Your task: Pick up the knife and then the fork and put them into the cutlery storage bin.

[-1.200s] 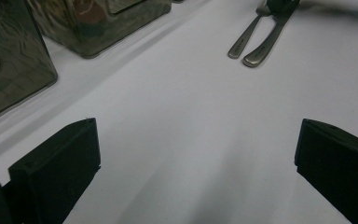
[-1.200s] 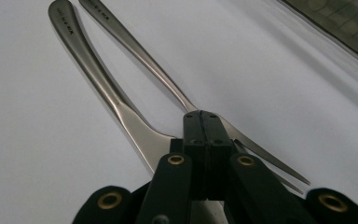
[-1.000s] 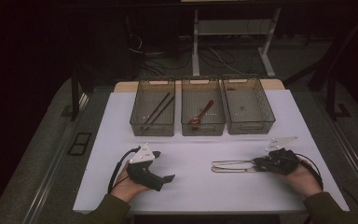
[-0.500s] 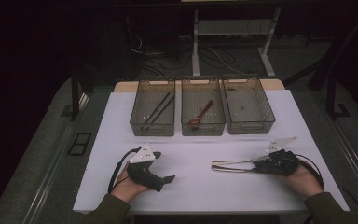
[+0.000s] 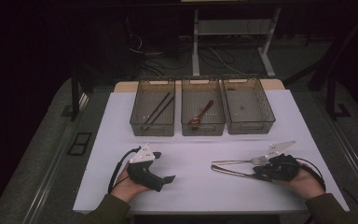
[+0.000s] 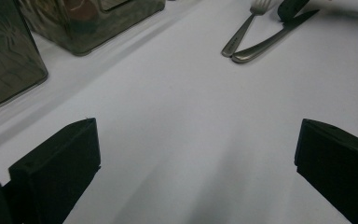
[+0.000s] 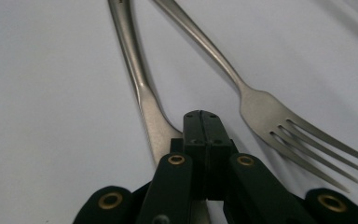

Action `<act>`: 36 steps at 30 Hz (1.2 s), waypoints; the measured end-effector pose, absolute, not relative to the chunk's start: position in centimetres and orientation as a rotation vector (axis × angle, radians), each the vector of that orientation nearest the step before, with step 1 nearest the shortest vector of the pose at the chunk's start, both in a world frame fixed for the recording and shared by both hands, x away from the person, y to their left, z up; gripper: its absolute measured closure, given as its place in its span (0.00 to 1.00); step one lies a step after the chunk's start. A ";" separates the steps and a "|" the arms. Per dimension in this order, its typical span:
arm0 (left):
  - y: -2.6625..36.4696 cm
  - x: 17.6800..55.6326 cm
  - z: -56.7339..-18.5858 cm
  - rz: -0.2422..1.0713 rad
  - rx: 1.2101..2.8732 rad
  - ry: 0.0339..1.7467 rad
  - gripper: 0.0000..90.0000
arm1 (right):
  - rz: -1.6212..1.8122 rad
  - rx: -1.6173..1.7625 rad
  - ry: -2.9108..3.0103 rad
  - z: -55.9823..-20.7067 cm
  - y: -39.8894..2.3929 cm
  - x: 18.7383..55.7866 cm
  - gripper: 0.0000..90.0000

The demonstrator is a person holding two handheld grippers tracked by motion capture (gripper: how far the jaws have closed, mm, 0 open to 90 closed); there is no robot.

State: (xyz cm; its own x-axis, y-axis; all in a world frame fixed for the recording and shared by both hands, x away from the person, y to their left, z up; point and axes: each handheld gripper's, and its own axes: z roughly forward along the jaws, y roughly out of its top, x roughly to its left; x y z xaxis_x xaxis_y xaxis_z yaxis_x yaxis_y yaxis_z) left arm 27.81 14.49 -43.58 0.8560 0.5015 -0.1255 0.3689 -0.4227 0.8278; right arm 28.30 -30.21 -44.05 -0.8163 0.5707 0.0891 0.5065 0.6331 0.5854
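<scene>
Right gripper [image 7: 202,122]: jaws pressed together with nothing visibly between them, tips low over the white surface [image 5: 191,186] and lying between two pieces of cutlery. In the right gripper view a knife [image 7: 140,88] runs away from the jaws just to one side, its broad end passing beneath the jaw body, while a fork [image 7: 279,123] lies just to the other side, tines toward the camera and handle leading away. Whether the jaw tips touch the knife cannot be told.

In the high view the two pieces form a narrow V on the right half of the surface: handle ends meet toward the centre, working ends spread toward the right gripper. Their long axes run roughly left to right across the surface, in line with the jaws rather than across them. The right hand [image 5: 303,179] is far nearer; a grasp would probably call for opening the jaws over one shaft.

Left gripper [image 5: 149,170]: jaws wide apart and empty, resting well apart from the cutlery.

At the far edge stand three bins: the left bin [image 5: 153,113] holds dark chopsticks [image 5: 158,108], the middle bin [image 5: 203,112] a spoon [image 5: 201,114], and the right bin [image 5: 248,110] looks empty.
</scene>
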 end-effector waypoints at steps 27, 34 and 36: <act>14.6 27.9 -43.6 0.170 2.049 0.638 0.00 | 0.979 0.876 2.848 -42.1 -28.3 27.5 0.63; 14.6 27.9 -43.6 0.170 2.044 0.639 0.00 | 0.896 0.807 2.903 -41.6 -25.9 27.9 0.60; 14.6 27.9 -43.6 0.169 2.043 0.638 0.00 | 0.842 0.772 2.920 -41.7 -25.2 28.0 0.60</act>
